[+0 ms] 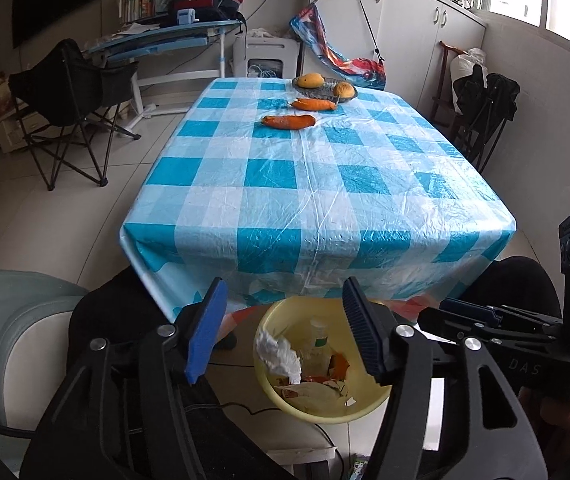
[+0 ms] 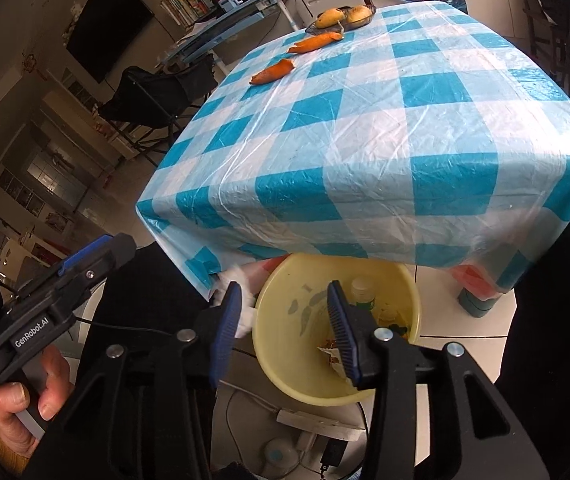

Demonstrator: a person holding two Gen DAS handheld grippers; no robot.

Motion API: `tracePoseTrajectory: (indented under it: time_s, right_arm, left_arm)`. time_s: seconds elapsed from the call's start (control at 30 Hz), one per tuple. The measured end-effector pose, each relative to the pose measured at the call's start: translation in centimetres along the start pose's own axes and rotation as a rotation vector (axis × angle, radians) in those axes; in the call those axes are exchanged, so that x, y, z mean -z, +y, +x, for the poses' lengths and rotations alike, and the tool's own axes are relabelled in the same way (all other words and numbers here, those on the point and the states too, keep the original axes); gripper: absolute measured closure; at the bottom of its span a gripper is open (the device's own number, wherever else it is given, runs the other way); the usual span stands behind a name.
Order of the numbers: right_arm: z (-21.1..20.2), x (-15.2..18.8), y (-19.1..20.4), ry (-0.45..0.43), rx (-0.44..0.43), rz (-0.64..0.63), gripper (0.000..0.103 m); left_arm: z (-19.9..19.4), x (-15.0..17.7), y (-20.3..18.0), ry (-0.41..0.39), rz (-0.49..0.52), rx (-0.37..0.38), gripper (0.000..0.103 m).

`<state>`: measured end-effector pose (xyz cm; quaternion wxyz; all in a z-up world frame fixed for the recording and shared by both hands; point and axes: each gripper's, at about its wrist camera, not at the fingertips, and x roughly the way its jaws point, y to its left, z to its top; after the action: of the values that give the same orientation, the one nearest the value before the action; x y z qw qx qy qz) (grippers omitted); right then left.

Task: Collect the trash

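Note:
A yellow basin (image 1: 365,410) stands on the floor below the table's near edge. It holds a crumpled white tissue (image 1: 279,354), a small plastic bottle (image 1: 319,344) and orange peel scraps (image 1: 339,364). It also shows in the right wrist view (image 2: 285,364), with the bottle (image 2: 363,292) inside. My left gripper (image 1: 283,324) is open and empty above the basin. My right gripper (image 2: 283,322) is open and empty over the basin; the white tissue (image 2: 245,316) shows just behind its left finger.
The table has a blue-white checked plastic cloth (image 1: 317,184). At its far end lie two carrots (image 1: 289,121) (image 1: 313,104) and a glass dish with two mangoes (image 1: 325,84). A folding chair (image 1: 69,92) stands left; another chair (image 1: 481,104) right. Cables and a power strip (image 2: 317,420) lie on the floor.

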<state>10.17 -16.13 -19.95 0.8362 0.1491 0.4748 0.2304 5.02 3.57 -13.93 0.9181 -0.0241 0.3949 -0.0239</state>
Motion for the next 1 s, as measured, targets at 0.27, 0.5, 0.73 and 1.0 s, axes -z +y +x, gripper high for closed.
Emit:
tracePoseTrajectory:
  time_s: [0.27,0.5,0.73,1.0]
  right_arm:
    - [-0.6,0.6,0.5,0.0,0.011,-0.004,0.044]
    - [-1.4,1.2,0.7,-0.017,0.025,0.005,0.036]
    - [-1.1,1.2,0.2,-0.009,0.05,0.036,0.03]
    - [-1.3,1.2,0.0,-0.019,0.055,0.044,0.028]
  left_arm:
    - [-2.5,-0.3,0.4,-0.065,-0.022,-0.025,0.025]
    - [-3.8,0.0,0.9,-0.09,-0.044,-0.023,0.021]
    - [-3.4,0.6,0.4,-0.076,-0.027,-0.019,0.02]
    - [-3.2,0.9,-0.1,-0.068,-0.012,-0.011,0.02]
